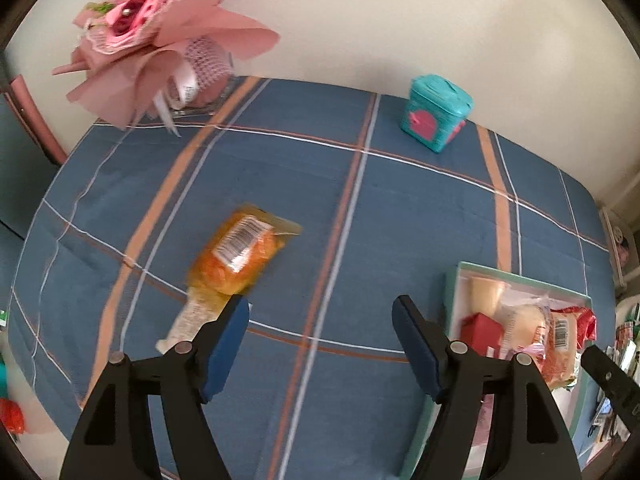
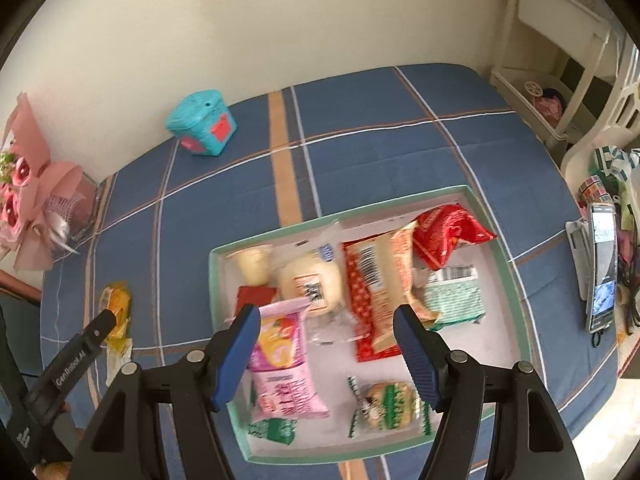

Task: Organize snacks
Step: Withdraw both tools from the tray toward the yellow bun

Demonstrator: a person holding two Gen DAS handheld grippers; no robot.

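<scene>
Snacks are nearly all gathered in the shallow green-rimmed tray (image 2: 514,276) on the blue plaid tablecloth (image 1: 360,208); one orange bread packet (image 1: 236,256) lies alone on the cloth, well apart from the tray and to its left. The left gripper (image 1: 320,344) hangs just short of that packet with its blue-padded fingers spread wide and nothing between them, the packet's pale near end sitting beside the left pad. The right gripper (image 2: 326,350) hovers over the tray, fingers likewise apart and empty, above a pink wrapped cake (image 2: 284,364) and a red-and-orange packet (image 2: 380,292). The step in hand appears to be collecting the stray packet. To do it well, the left gripper should probably swing further left so the packet's plump middle lies between the pads, then close across its narrow width instead of on the flat sealed end, which would likely slip. A gentle squeeze would spare the soft bread. Bare space shows at the tray's near right, a sensible landing spot.
</scene>
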